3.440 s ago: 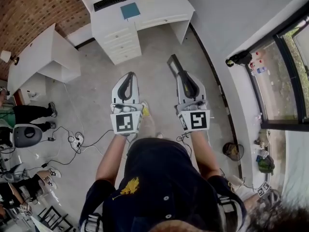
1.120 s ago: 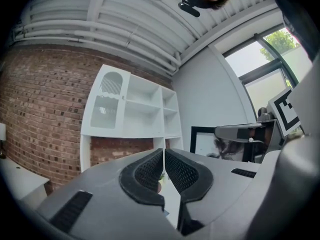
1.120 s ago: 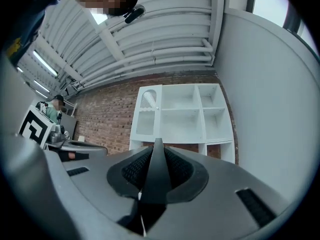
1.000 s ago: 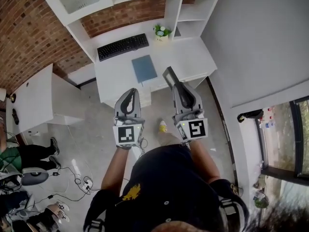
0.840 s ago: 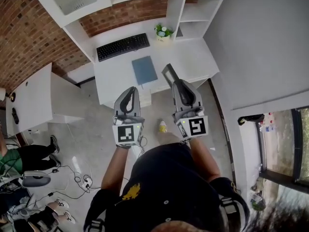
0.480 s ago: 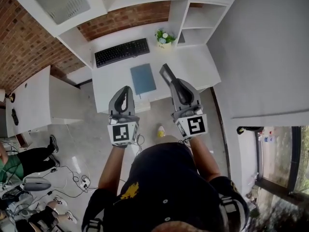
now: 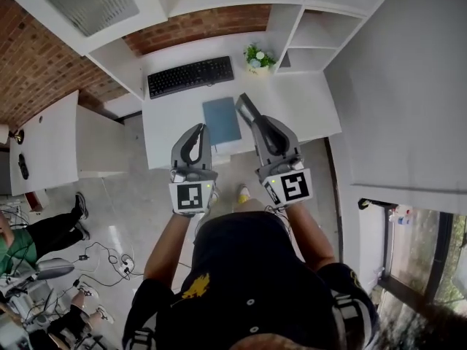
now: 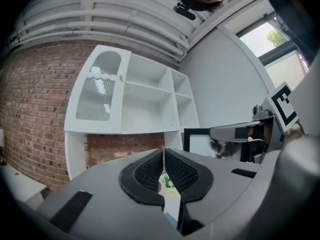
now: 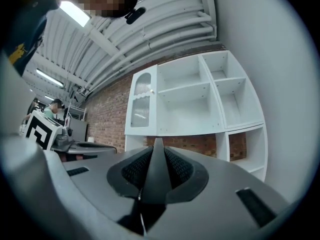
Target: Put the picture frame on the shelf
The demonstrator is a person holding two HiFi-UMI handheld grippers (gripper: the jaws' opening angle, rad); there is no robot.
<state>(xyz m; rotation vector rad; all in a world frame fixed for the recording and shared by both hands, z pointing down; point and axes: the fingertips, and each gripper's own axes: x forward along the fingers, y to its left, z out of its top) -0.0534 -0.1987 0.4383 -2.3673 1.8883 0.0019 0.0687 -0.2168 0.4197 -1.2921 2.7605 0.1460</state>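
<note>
Picture frame [image 8: 197, 143] black-bordered, white inside, held by right gripper [image 7: 261, 126].

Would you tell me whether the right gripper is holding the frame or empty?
Holding it. The fingers of the right gripper pinch the frame edge-on; it juts out over the desk.

On the table [image 7: 306, 104], the keyboard [image 7: 190, 76] lies rear left; the plant [image 7: 257, 57] stands right of it, beside the shelf [image 7: 293, 29] at the rear right. The notebook [image 7: 221, 119] lies before the keyboard, at the front edge. The picture frame [image 7: 244, 106], in the right claw [image 7: 260, 124], is just right of the notebook.
</note>
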